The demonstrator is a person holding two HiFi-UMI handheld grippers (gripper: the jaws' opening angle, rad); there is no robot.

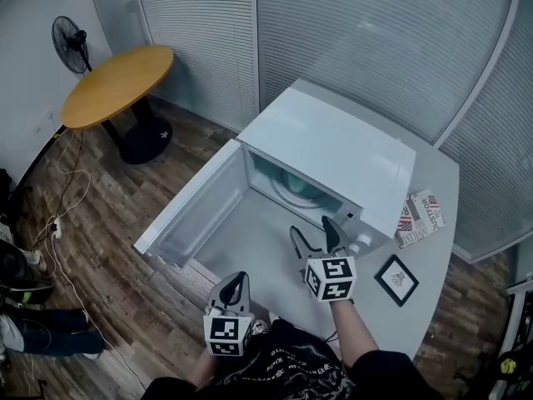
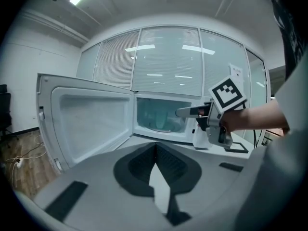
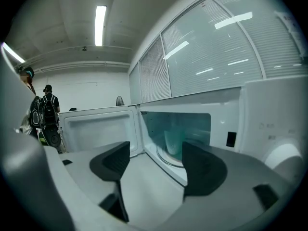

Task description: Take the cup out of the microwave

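A white microwave (image 1: 333, 152) stands on the grey table (image 1: 241, 261) with its door (image 1: 196, 202) swung open to the left. Inside, a clear cup (image 3: 172, 142) stands upright on the glass turntable; in the left gripper view the cup (image 2: 161, 121) is only a pale shape. My right gripper (image 1: 311, 227) is open just in front of the cavity with nothing between its jaws, and the cup is some way beyond them. That right gripper (image 2: 187, 112) also shows at the microwave's mouth. My left gripper (image 1: 236, 283) is shut and empty, low over the table's near edge.
A magazine (image 1: 419, 217) and a small black frame (image 1: 396, 279) lie on the table right of the microwave. A round wooden table (image 1: 117, 83), a fan (image 1: 71, 44) and floor cables (image 1: 58, 215) are at the left. People (image 3: 45, 114) stand far off.
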